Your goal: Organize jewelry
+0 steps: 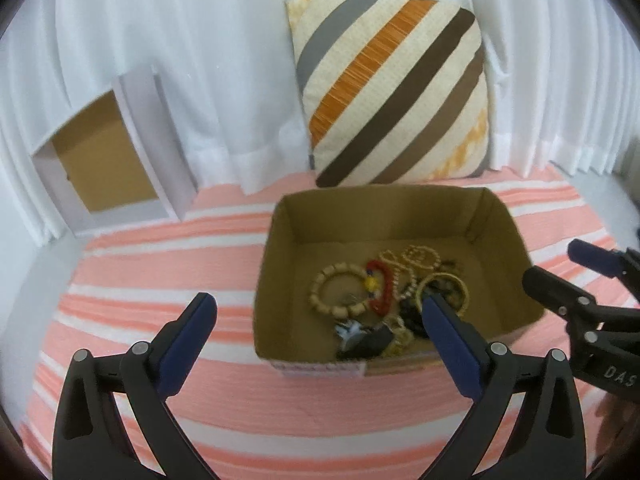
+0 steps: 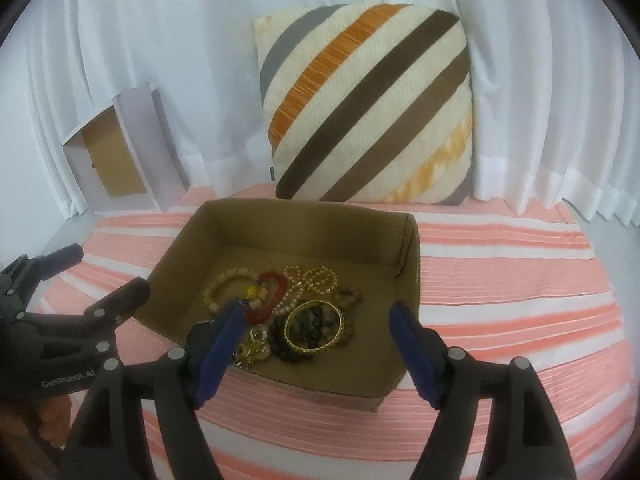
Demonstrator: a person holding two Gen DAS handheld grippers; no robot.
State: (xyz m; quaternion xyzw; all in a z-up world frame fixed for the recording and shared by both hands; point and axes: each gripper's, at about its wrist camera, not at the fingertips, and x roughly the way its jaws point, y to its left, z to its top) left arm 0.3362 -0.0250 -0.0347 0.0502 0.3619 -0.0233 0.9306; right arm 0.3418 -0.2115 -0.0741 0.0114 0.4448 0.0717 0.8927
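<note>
**Tech A:** Jewelry [image 2: 288, 312] lay in a heap on the floor of the open cardboard box [image 2: 408, 248], toward its near side. Confirm contents.

**Tech B:** Confirmed: a tan beaded bracelet [image 1: 340, 294], a red beaded piece [image 1: 382, 288], a gold bangle [image 2: 316, 330], pearl strands and dark beads. The box sat on the pink-and-white striped cloth [image 2: 500, 320].

**Tech A:** Gripper status?

**Tech B:** The left gripper [image 1: 320, 316] had its jaws spread wide, nothing between them, over the box's near-left edge. The right gripper [image 2: 318, 320] also stood apart and empty, above the heap.

**Tech A:** Background?

**Tech B:** A striped cushion [image 1: 396, 92] leaned on the white curtain [image 1: 200, 60]; a white box [image 1: 108, 152] stood at the left.
</note>
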